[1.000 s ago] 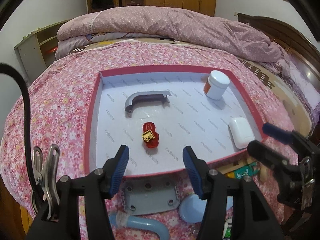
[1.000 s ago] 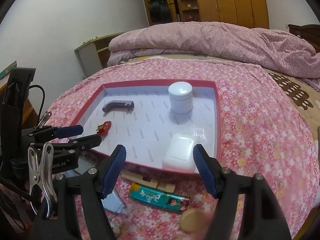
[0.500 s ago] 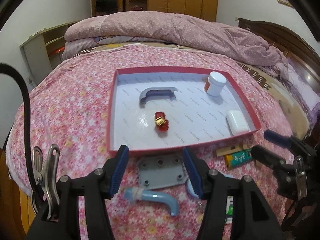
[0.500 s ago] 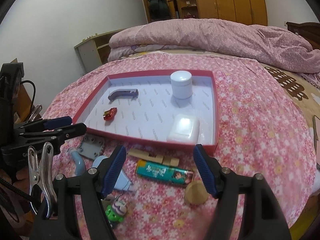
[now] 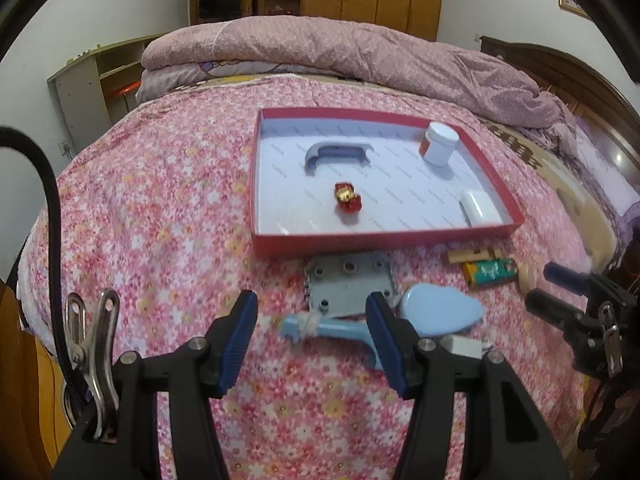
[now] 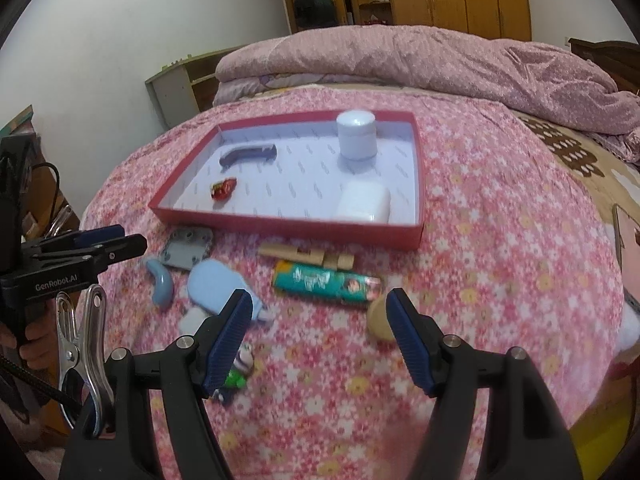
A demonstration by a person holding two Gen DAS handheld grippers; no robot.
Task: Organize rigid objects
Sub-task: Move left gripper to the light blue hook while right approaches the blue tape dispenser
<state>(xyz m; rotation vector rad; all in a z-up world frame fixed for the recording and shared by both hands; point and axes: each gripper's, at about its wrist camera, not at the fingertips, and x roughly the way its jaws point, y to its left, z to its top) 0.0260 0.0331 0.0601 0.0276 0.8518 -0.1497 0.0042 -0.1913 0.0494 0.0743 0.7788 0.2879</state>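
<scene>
Four things already sit in your red tray (image 6: pixel 416 184): grey handle (image 5: pixel 338 152), red toy (image 5: pixel 347 199), white jar (image 6: pixel 357 135), white case (image 6: pixel 363 202). Both your left gripper (image 5: pixel 311 334) and right gripper (image 6: pixel 318 330) hang open and empty above the flowered bedspread (image 5: pixel 160 220). Between you and the tray lie a grey plate (image 5: pixel 348 284), blue pieces (image 6: pixel 214 286), a wooden block (image 6: pixel 306 257) and a teal packet (image 6: pixel 326 282).

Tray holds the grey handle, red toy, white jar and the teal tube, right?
Not the teal tube: the right wrist view shows it on the bedspread in front of the red tray. The fourth item inside, with grey handle, red toy and white jar, is the white case.
</scene>
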